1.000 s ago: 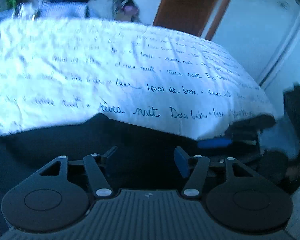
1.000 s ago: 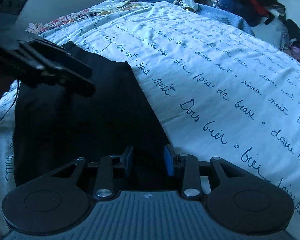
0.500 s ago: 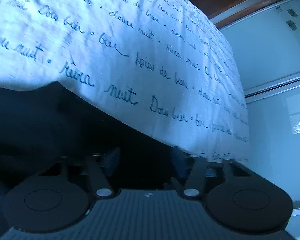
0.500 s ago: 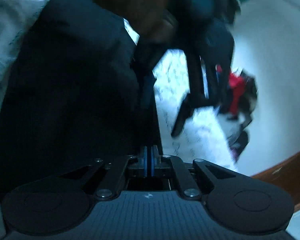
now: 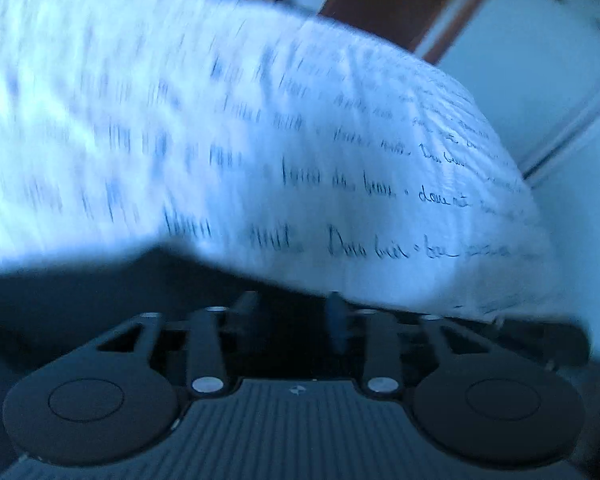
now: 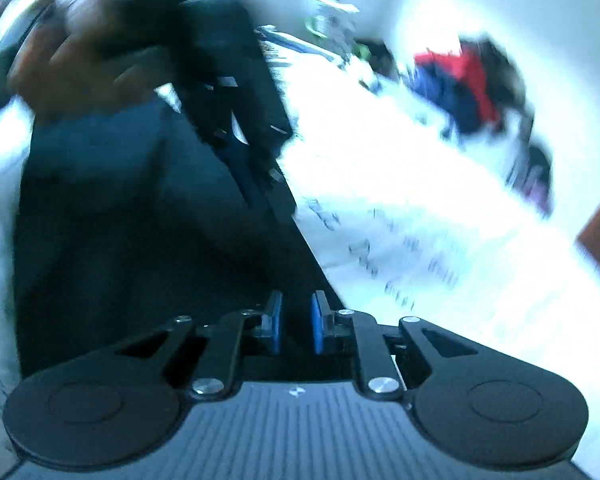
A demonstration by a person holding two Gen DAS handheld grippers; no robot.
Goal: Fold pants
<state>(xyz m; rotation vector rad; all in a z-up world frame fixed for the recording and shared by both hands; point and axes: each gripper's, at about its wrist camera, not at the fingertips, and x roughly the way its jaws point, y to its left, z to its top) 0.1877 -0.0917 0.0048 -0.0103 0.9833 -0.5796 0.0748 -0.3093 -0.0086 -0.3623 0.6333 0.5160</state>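
Right wrist view: pants [image 6: 120, 240] partly folded on bed [image 6: 440, 200]; my right gripper [image 6: 296, 320] and left gripper [image 5: 292, 316] opening, nothing gripped; more folding left.

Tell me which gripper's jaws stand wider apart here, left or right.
The left gripper: its jaws, opening, stand well apart over the black pants. The right gripper, also opening, shows just a narrow gap between blue pads.

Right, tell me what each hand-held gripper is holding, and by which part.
Neither visibly holds anything. The right hand-held gripper is opening over the black pants, blue pads apart. The left hand-held gripper is opening too; blur hides any contact.
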